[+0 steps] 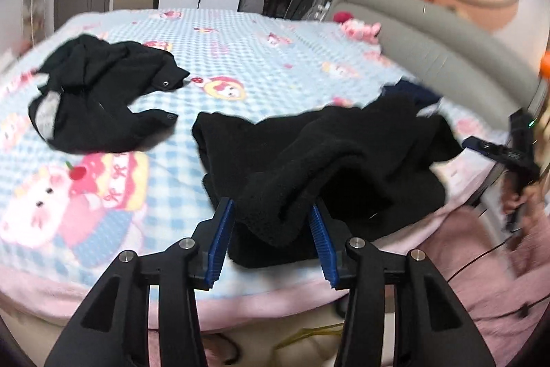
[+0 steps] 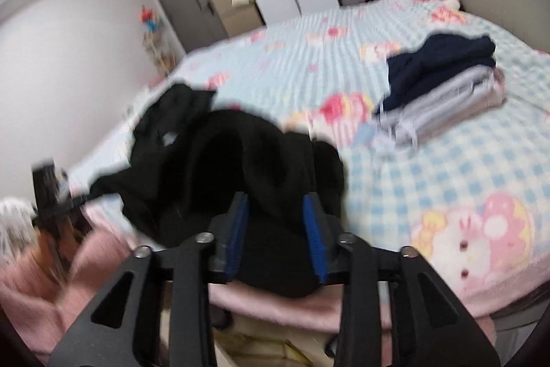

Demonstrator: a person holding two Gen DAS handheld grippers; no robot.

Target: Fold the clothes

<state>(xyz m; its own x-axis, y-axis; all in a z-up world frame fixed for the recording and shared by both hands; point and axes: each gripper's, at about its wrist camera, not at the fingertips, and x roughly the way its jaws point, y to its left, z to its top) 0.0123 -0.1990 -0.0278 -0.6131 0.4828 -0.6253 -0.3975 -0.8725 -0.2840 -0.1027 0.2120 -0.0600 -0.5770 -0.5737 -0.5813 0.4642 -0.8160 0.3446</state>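
Left wrist: black garment [image 1: 309, 160] between parted tongs [image 1: 273, 236].

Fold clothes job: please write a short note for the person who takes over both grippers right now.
Left gripper: fingers apart, a fold of the black fleece garment between them, not clamped.
Right gripper: fingers apart around the other end of the same garment, not clamped.
The fleece lies bunched at the near edge of the bed.
A second black garment lies crumpled further back, untouched.
Done: a folded stack, navy on grey, sits on the bed.
Left: spread and fold the fleece, then the second black garment.
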